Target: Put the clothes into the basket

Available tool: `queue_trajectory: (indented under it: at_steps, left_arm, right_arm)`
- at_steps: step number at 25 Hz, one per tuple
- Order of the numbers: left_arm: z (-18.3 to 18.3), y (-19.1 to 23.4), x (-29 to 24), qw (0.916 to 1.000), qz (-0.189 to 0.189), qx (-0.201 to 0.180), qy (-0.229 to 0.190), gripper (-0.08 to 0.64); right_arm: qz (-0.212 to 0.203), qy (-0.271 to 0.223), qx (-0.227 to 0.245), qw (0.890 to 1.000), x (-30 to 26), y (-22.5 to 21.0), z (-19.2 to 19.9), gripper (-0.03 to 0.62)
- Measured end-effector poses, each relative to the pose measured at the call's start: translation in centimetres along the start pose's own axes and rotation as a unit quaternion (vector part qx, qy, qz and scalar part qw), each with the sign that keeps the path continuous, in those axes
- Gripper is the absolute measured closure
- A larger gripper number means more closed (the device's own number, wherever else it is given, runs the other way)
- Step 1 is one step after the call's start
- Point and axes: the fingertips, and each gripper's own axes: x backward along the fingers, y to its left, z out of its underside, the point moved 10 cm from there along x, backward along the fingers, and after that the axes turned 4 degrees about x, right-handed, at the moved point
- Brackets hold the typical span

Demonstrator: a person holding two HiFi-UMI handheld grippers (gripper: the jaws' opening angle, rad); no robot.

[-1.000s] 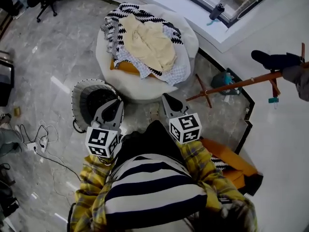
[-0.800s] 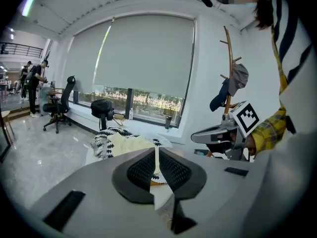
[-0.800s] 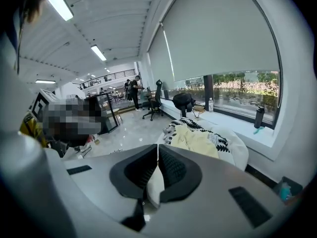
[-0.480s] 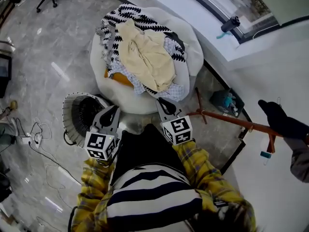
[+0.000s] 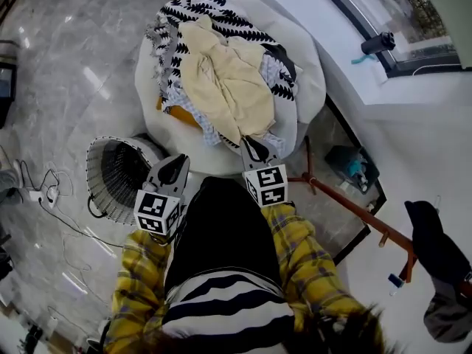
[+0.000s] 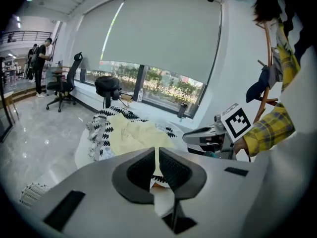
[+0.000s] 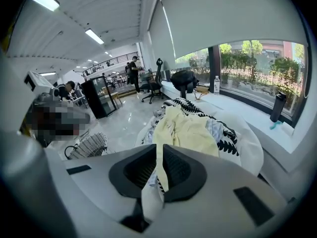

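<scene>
A heap of clothes lies on a round white cushion (image 5: 310, 72): a cream garment (image 5: 221, 80) on top, a black-and-white patterned one (image 5: 199, 13) and a checked cloth beneath. The same heap fills the middle of the left gripper view (image 6: 129, 130) and the right gripper view (image 7: 188, 128). The wire basket (image 5: 114, 175) stands on the floor left of the cushion. My left gripper (image 5: 171, 169) is shut and empty, beside the basket's right rim. My right gripper (image 5: 251, 150) is shut and empty, its tip at the heap's near edge.
A wooden coat stand (image 5: 354, 209) leans at the right, with a teal bag (image 5: 354, 168) behind it. A dark bottle (image 5: 377, 44) stands on the window ledge. Cables (image 5: 44, 190) trail over the marble floor at the left. An office chair (image 6: 64, 83) stands further off.
Both grippers have moved forward and down toward the cushion, still shut. The right tip now reaches the heap's near edge, and the left one sits by the basket's rim.
</scene>
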Motion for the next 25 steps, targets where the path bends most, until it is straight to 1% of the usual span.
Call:
queue_trajectory:
  at_steps: [4,7,12,15,19,25]
  left_arm:
    - [0.9,0.8,-2.2,0.9996,-0.003,0.022,0.015,0.525]
    - [1.4,1.3,-3.6,0.9995,-0.004,0.023,0.024,0.525]
    - [2.1,2.3,-5.5,0.9988,-0.005,0.019,0.045,0.525]
    - [2.3,2.9,-6.1,0.9987,-0.012,0.019,0.046,0.525]
    - [2.8,3.4,-6.7,0.9982,-0.012,0.023,0.054,0.525]
    - [3.7,4.4,-7.1,0.9971,-0.018,0.031,0.067,0.525]
  right_arm:
    - [-0.002,0.019,-0.003,1.000,-2.6,-1.4,1.4,0.547]
    - [-0.019,0.031,-0.004,0.999,-4.6,-2.1,2.3,0.481]
    - [-0.027,0.052,0.008,0.998,-8.3,-2.9,3.4,0.439]
    - [-0.023,0.057,0.013,0.998,-10.4,-3.4,3.7,0.428]
    - [-0.010,0.071,0.023,0.997,-12.4,-3.8,4.2,0.375]
    - [0.011,0.092,0.008,0.996,-14.8,-4.5,5.1,0.314]
